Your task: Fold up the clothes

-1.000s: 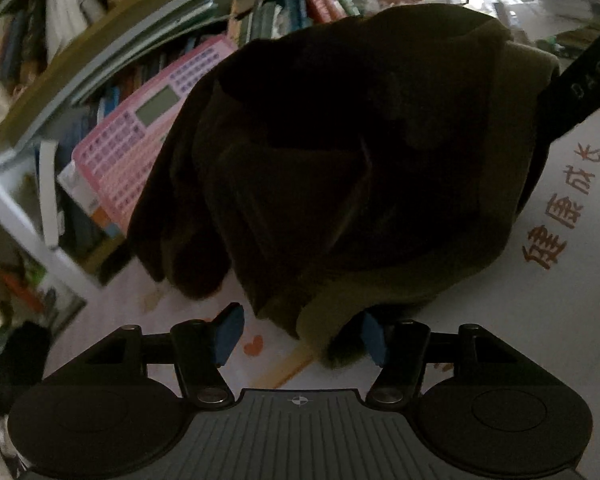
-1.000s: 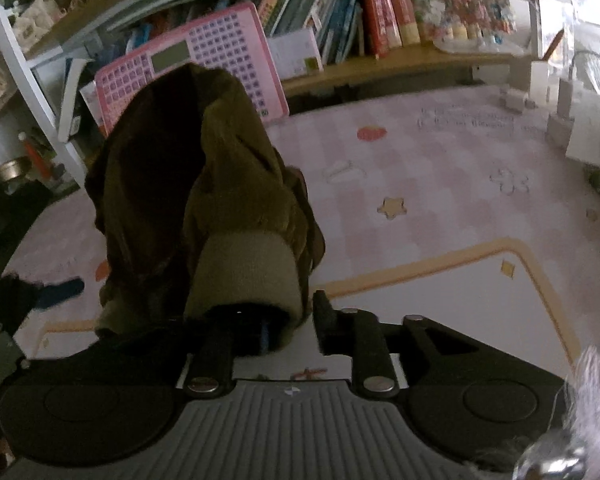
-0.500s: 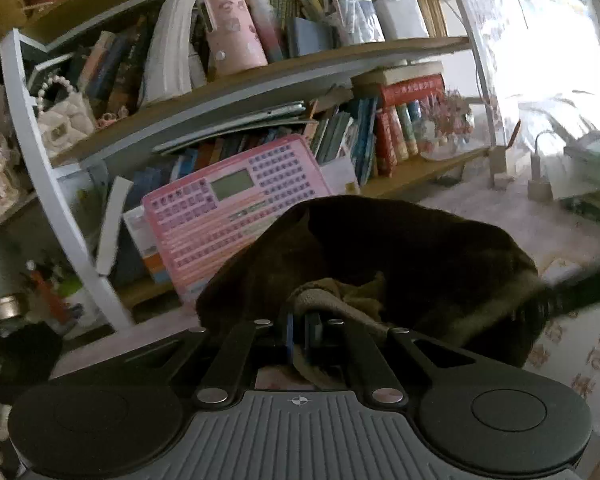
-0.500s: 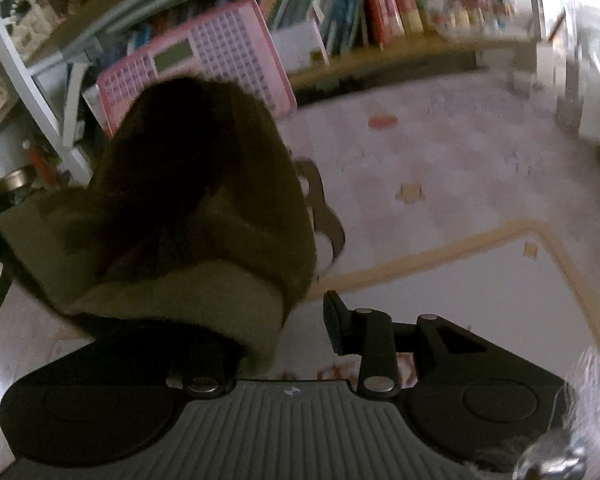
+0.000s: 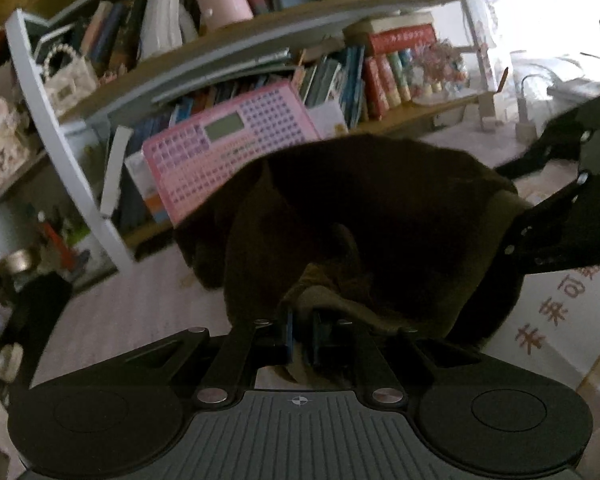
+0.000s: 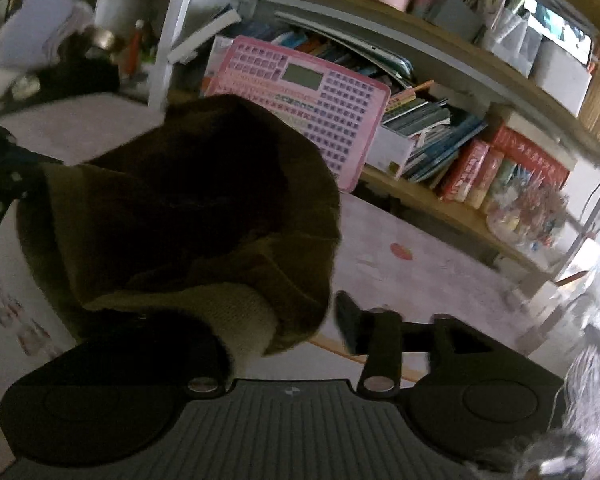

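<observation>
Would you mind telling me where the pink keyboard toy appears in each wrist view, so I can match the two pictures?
Left wrist view: the pink keyboard toy is left of centre, leaning against the bookshelf, just behind the dark olive garment.
Right wrist view: it is at upper centre, tilted, behind the garment.
Shared landmark: the red books on the shelf to its right.
</observation>
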